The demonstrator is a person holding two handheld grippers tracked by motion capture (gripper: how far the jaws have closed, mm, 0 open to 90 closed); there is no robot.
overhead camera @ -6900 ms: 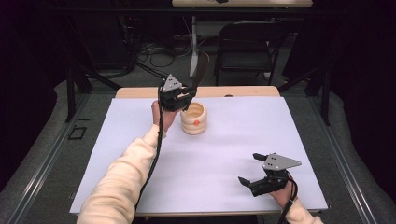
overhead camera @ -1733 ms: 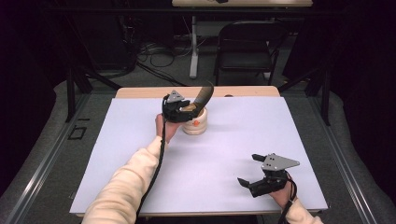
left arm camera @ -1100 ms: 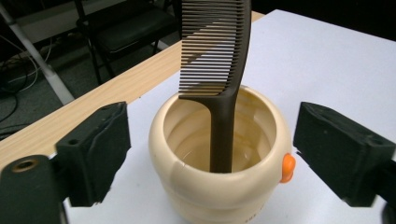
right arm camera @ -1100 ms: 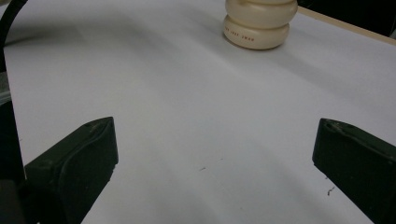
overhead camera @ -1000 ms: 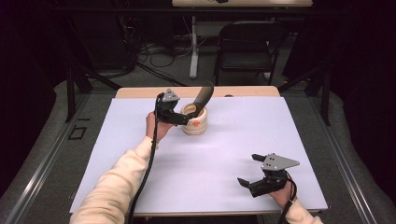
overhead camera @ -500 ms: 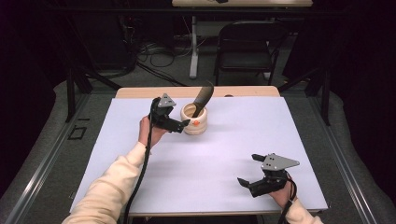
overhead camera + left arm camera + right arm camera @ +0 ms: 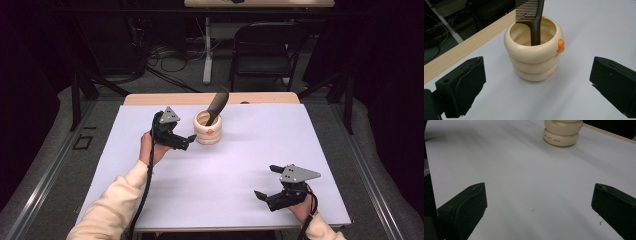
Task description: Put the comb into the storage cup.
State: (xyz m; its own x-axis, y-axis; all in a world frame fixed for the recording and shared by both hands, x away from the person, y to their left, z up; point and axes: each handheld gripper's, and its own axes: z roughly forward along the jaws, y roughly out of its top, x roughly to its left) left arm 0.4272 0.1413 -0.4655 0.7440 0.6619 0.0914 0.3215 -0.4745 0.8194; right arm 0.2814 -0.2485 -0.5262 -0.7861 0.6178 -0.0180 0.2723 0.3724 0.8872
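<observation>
Two tongs stand released; the left gripper [image 7: 186,142] gapes just short of the cream holder [image 7: 534,51], where the dark comb [image 7: 532,17] leans upright; the right gripper [image 7: 267,182] rests well apart. The comb looks light, stiff, slick; I'd pinch its narrow handle above the rim.

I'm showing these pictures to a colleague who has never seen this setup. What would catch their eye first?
Probably the cream ringed cup with an orange dot, standing near the far edge of the white table, a dark comb sticking up out of it. Next, the left gripper just beside the cup, fingers open and empty, and the right gripper, open at the table's near right.
</observation>
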